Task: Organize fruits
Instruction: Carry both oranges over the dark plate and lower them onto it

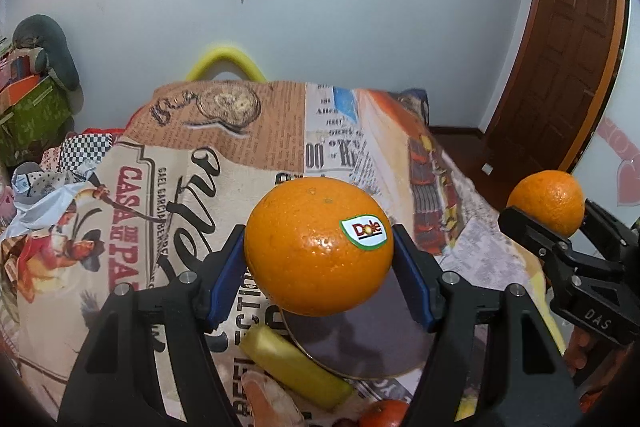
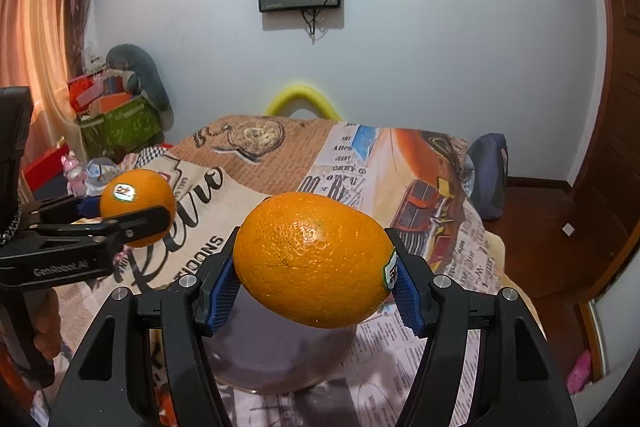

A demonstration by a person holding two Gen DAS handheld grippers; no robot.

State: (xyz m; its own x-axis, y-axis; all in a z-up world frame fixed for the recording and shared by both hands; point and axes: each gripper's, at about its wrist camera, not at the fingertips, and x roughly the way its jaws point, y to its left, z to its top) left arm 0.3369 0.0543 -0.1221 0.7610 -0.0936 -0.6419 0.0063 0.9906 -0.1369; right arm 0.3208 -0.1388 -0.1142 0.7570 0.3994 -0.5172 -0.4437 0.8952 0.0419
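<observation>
My left gripper (image 1: 319, 259) is shut on an orange with a Dole sticker (image 1: 316, 247), held above a dark round plate (image 1: 368, 339) on the table. My right gripper (image 2: 314, 267) is shut on a second orange (image 2: 312, 259), held above the same plate (image 2: 280, 363). The right gripper and its orange (image 1: 548, 201) show at the right of the left wrist view. The left gripper and its orange (image 2: 138, 205) show at the left of the right wrist view. A yellow banana (image 1: 292, 367) lies left of the plate, with another orange fruit (image 1: 384, 413) below it.
The table wears a printed newspaper-style cloth (image 1: 192, 179). A pale fruit or root (image 1: 268, 403) lies at the near edge. A yellow chair back (image 2: 302, 101) stands behind the table. Boxes and clutter (image 2: 120, 115) sit at the left, a wooden door (image 1: 568, 67) at the right.
</observation>
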